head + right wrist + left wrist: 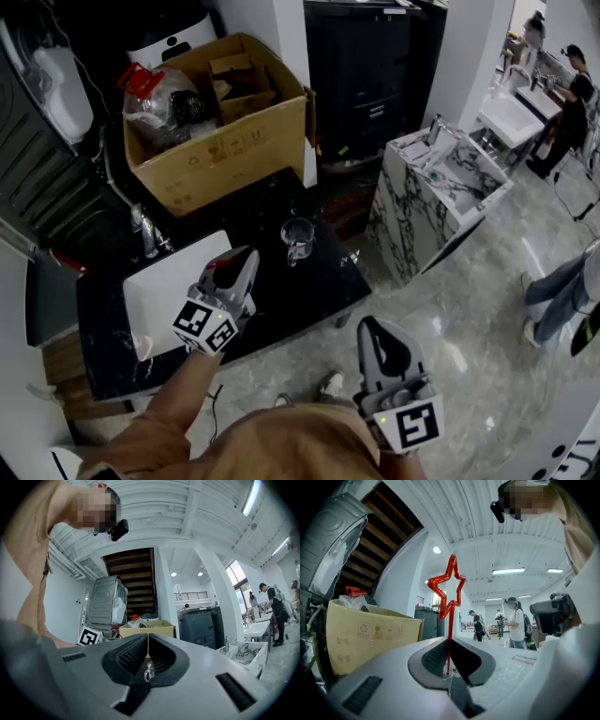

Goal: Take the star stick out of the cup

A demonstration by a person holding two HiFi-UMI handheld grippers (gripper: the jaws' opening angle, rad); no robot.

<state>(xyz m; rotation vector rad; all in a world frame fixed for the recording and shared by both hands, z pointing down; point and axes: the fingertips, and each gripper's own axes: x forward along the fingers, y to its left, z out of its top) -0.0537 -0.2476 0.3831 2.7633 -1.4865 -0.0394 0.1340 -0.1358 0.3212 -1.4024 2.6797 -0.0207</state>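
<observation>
Got the red star stick (448,588) pinched in the left claw (449,644), squeezed nearly shut on the thin stem, star end up. Looks lifted free already, held near-left of the glass cup (297,240), left standing, seemingly empty, on the black bench (281,305). Gripped on the stem rather than the star, probably to pull straight up past the rim without tipping the cup. Held upright, likely for the same reason. Got the right claw (147,641) closed on nothing, parked near-right of the cup and well apart, presumably just to stay out of the way. Can't judge the gap between stem tip and cup from above.
</observation>
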